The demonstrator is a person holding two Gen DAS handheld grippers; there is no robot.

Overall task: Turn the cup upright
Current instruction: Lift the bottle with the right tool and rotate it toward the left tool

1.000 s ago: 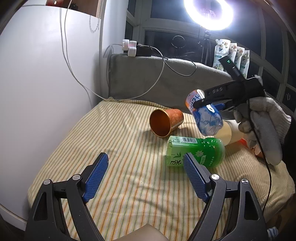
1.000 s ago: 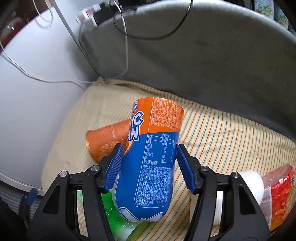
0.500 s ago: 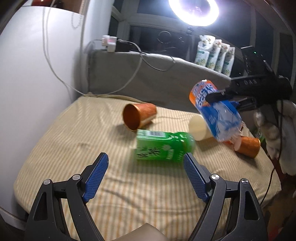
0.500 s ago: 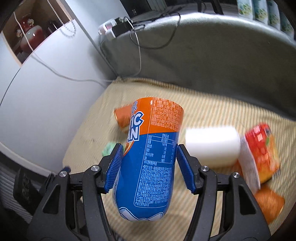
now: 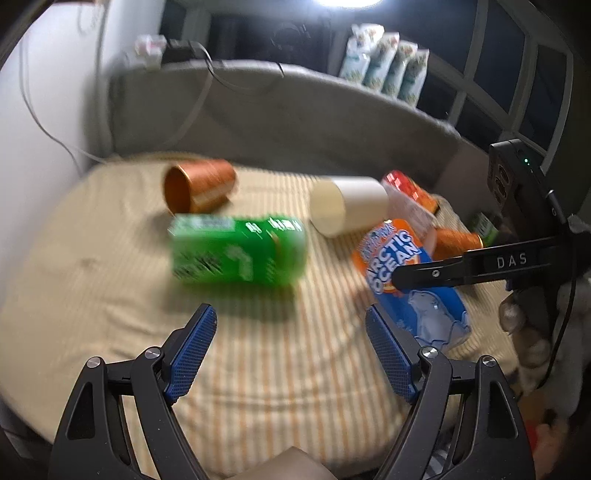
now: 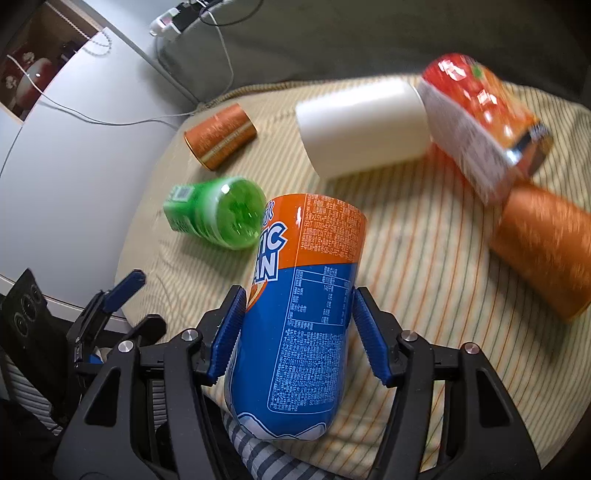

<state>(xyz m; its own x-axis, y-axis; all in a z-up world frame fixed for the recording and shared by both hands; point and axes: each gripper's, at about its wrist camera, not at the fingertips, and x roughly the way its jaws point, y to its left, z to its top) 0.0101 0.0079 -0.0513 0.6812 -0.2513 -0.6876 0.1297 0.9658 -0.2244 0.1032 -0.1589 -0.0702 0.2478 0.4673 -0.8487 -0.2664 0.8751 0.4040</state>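
Both grippers lower now, right gripper [image 6: 297, 332] still clamping blue bottle [image 6: 295, 314], left gripper [image 5: 288, 350] spread, empty

Striped cushion [image 5: 110, 295], grey padded backrest [image 5: 314, 118], white wall [image 6: 74, 166], dark window panes [image 5: 509, 85], bright lamp [image 5: 347, 2] overhead

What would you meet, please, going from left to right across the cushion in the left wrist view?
Copper metal cup on its side → green plastic bottle → white paper cup → blue-and-orange Arctic Ocean cup.
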